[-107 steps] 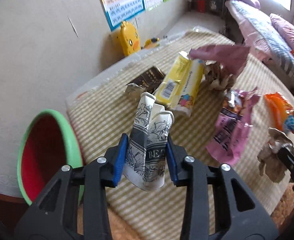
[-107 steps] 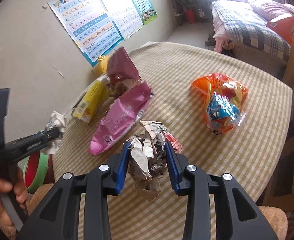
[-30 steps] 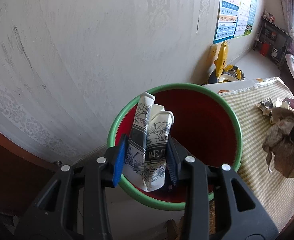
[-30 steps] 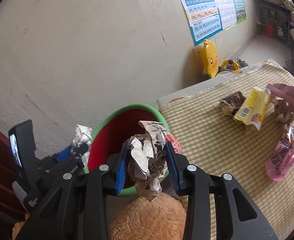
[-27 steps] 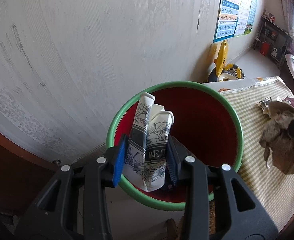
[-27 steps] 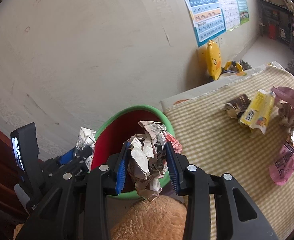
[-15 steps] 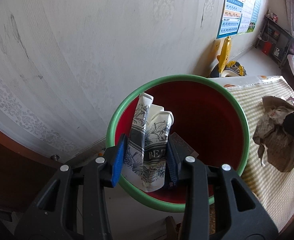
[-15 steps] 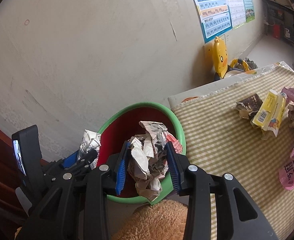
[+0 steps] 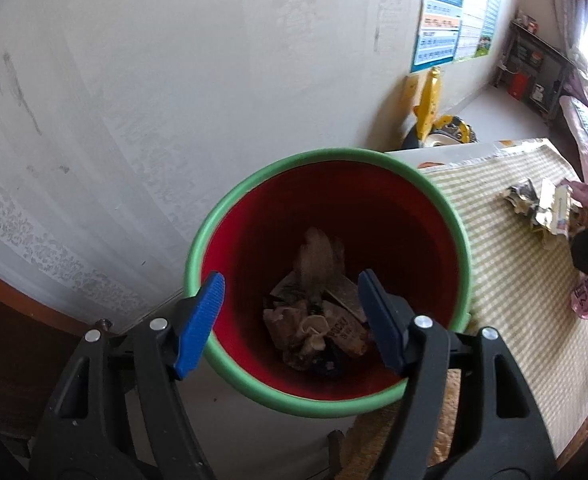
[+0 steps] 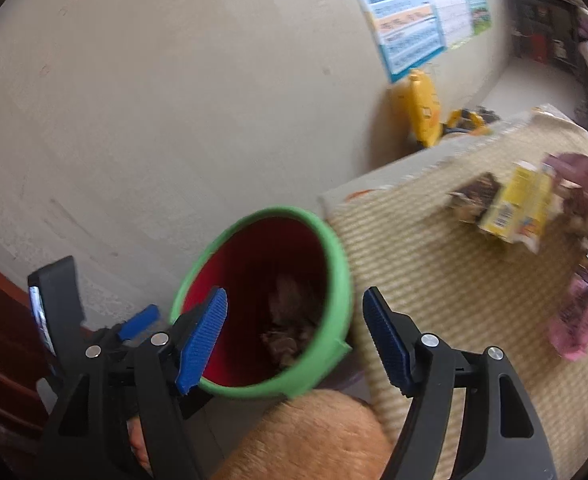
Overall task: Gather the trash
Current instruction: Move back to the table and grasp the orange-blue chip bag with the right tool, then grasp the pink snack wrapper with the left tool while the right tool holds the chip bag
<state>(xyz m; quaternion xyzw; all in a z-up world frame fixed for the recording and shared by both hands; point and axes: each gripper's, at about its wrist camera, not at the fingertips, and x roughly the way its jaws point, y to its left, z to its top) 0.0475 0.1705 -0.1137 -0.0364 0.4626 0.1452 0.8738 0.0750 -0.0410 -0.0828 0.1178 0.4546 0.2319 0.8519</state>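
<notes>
1. The falling paper (image 9: 320,256) in the red bin (image 9: 374,216) is a blur; its shape is hard to tell.
2. Trash pile (image 9: 318,328) lies at the bin bottom.
3. Left hand-held gripper (image 9: 290,320) and right hand-held gripper (image 10: 294,336) are opening, holding nothing.
4. Yellow carton (image 10: 518,208) on the desk (image 10: 434,272), at 2 o'clock, points up-right.

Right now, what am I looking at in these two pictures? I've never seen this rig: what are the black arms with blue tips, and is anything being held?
Those are two hand-held claws, one per hand of a person, each with a camera looking along its fingers. One picture is from the left claw, the other from the right claw. Both hang over a red bin with a green rim, jaws opening, nothing between them. Crumpled trash lies in the bin. Beside it, a checked table holds more wrappers, including a yellow carton.
</notes>
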